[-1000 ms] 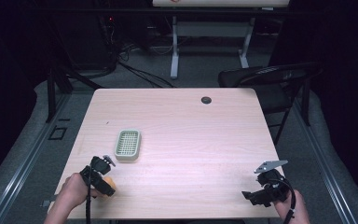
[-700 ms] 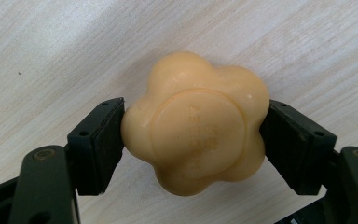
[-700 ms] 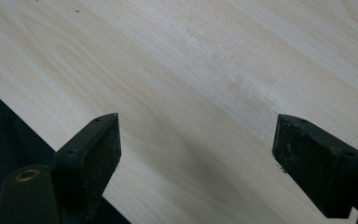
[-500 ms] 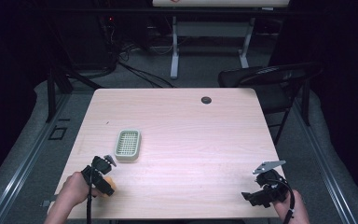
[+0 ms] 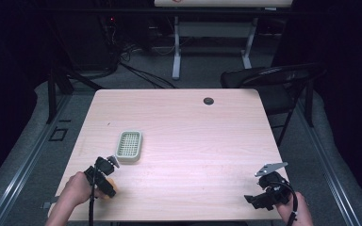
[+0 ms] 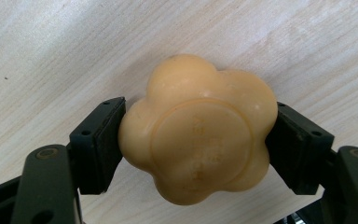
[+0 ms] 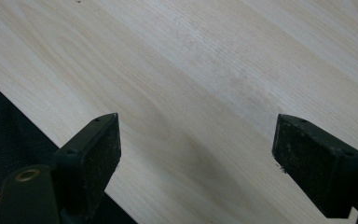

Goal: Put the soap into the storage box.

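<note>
Flower-shaped yellow soap bar (image 6: 198,133): clamped between the jaws of the left gripper (image 5: 104,175), just nearer the person than the pale green slatted soap dish (image 5: 129,145). Right gripper (image 5: 267,192): jaws spread, holding nothing, well right of the dish over the wooden table (image 5: 193,127).

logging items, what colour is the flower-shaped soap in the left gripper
Pale orange-yellow soap, clearest in the left gripper view.

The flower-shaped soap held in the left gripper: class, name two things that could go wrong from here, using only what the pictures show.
1. The soap is lobed and smooth, and the left gripper squeezes it only at its two sides, so it might slip or twist out.
2. It sits near the table's front edge; if dropped there, it could roll off instead of reaching the green soap dish.
</note>
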`<state>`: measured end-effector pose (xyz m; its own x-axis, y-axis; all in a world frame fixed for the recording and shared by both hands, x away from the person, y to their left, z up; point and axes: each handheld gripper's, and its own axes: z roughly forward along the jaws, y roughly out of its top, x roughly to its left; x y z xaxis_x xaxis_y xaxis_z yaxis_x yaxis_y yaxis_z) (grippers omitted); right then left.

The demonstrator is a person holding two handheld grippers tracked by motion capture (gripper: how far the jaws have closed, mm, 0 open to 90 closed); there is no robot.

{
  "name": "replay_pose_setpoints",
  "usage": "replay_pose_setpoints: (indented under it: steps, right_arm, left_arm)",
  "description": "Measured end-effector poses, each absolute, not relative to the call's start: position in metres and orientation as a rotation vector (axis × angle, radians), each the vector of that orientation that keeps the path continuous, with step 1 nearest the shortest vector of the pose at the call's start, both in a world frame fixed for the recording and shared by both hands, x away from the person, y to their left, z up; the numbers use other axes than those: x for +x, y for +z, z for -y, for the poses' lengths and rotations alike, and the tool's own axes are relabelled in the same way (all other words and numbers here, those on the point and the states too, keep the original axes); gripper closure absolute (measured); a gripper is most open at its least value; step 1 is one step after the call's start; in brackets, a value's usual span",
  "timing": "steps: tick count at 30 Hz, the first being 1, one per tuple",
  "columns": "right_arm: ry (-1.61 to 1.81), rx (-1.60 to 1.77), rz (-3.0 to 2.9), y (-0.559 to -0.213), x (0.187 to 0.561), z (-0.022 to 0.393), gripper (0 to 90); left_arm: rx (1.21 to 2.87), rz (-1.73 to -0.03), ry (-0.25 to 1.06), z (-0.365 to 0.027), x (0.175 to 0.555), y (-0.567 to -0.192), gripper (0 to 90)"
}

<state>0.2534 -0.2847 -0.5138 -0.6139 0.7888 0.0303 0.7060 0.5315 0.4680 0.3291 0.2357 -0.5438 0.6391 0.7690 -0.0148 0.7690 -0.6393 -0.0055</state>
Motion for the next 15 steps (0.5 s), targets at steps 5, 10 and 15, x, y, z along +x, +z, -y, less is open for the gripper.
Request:
replay_pose_setpoints:
  steps: [5,10,15]
  right_arm:
    - [0.657,1.266,-2.582,-0.514,0.253,0.285,15.1]
    - [0.652,1.276,-2.586,-0.515,0.254,0.285,15.2]
    - [0.653,1.265,-2.583,-0.514,0.253,0.286,15.1]
  left_arm:
    - [2.823,-1.33,-0.028,-0.238,0.328,-0.543,26.9]
    - [2.792,-1.326,-0.016,-0.241,0.328,-0.537,26.9]
    - [2.782,-1.326,-0.02,-0.244,0.327,-0.533,26.9]
